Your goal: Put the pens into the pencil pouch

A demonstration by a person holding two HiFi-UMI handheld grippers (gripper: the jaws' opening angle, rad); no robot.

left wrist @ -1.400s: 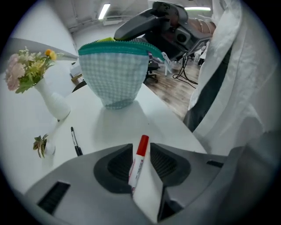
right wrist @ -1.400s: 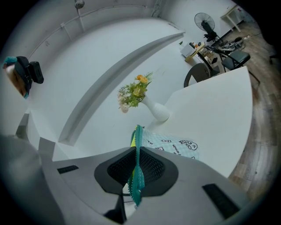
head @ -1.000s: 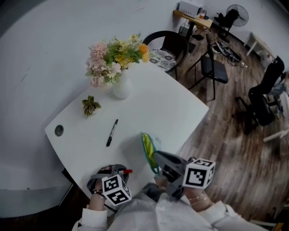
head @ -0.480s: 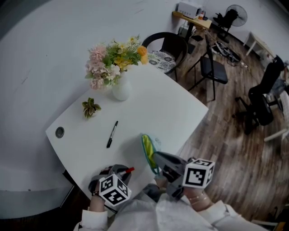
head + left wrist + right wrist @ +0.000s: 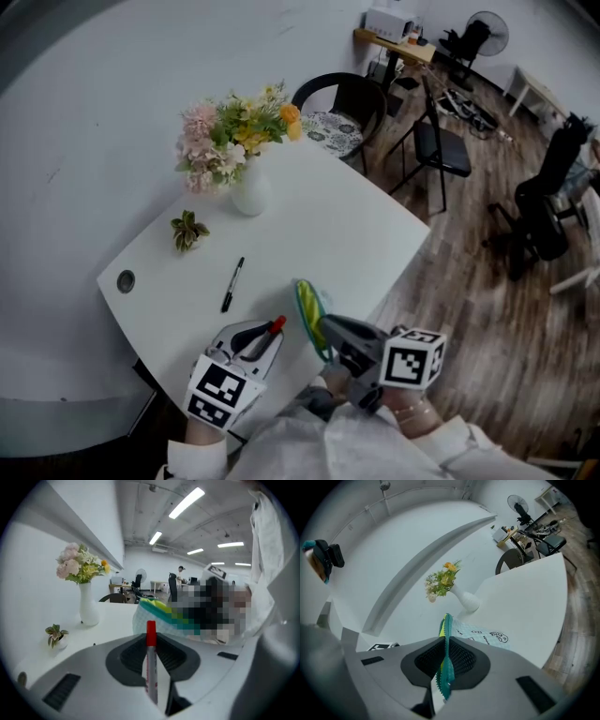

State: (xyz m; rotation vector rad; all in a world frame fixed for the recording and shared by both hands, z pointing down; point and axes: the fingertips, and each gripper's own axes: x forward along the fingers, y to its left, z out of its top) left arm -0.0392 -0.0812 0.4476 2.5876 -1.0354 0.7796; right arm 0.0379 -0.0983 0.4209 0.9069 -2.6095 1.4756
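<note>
A white pen with a red cap is clamped between the pads of my left gripper. Those jaws have just been closing on it. The pen now hangs above the table's near edge, cap pointing toward the pouch. In the left gripper view the pen stands upright between the pads, with the pouch just beyond. My right gripper is shut on the green-edged pencil pouch and holds its zipper rim up off the white table. A black pen lies on the table left of the pouch.
A white vase of flowers and a small potted plant stand at the table's far side, with a round cable hole at its left corner. Chairs stand on the wooden floor beyond the right edge.
My left gripper has lifted off the table with the red-capped pen, rolled, and moved right toward the pouch. The right gripper and the pouch have stayed put.
</note>
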